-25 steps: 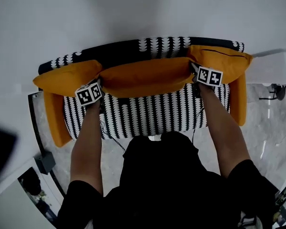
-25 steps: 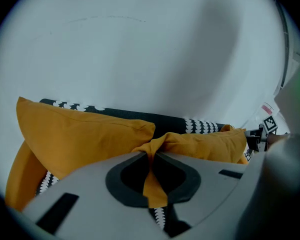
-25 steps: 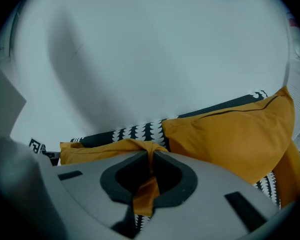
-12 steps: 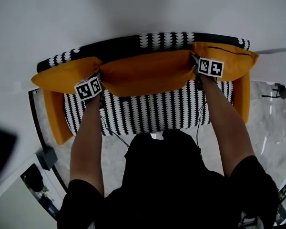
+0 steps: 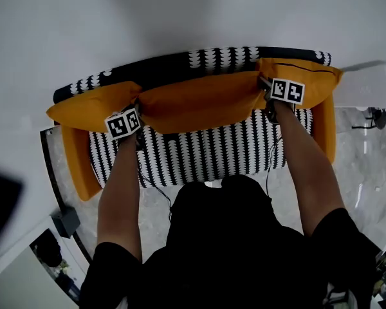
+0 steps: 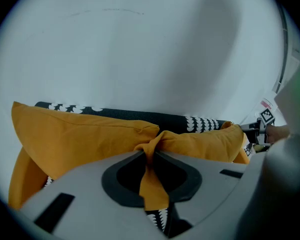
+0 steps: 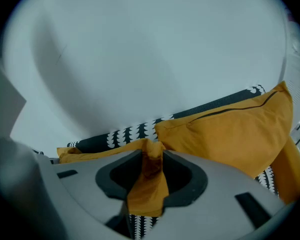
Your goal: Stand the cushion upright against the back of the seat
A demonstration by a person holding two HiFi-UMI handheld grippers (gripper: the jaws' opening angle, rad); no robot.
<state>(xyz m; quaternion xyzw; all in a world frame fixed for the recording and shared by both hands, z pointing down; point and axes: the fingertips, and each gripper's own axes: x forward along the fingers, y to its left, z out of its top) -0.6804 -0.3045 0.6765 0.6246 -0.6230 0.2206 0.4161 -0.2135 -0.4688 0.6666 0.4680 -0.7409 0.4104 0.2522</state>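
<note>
An orange middle cushion (image 5: 196,102) stands along the sofa's black-and-white patterned back (image 5: 180,66), between two other orange cushions (image 5: 90,105) (image 5: 305,76). My left gripper (image 5: 137,107) is at its left corner. In the left gripper view that corner (image 6: 151,149) is still pinched thin between the jaws, which have just been opening slightly. My right gripper (image 5: 262,85) is at the right corner. Its jaws have just been opening, and the corner fabric (image 7: 149,159) lies loose between them.
The patterned seat (image 5: 199,153) lies in front of the cushions, with orange armrests at the left (image 5: 77,166) and right (image 5: 325,127). A white wall rises right behind the sofa. A white side table (image 5: 367,89) stands at the right. Cables hang below the seat's front edge.
Both grippers and the middle cushion stay where they were. Only the head view has shifted a little.
</note>
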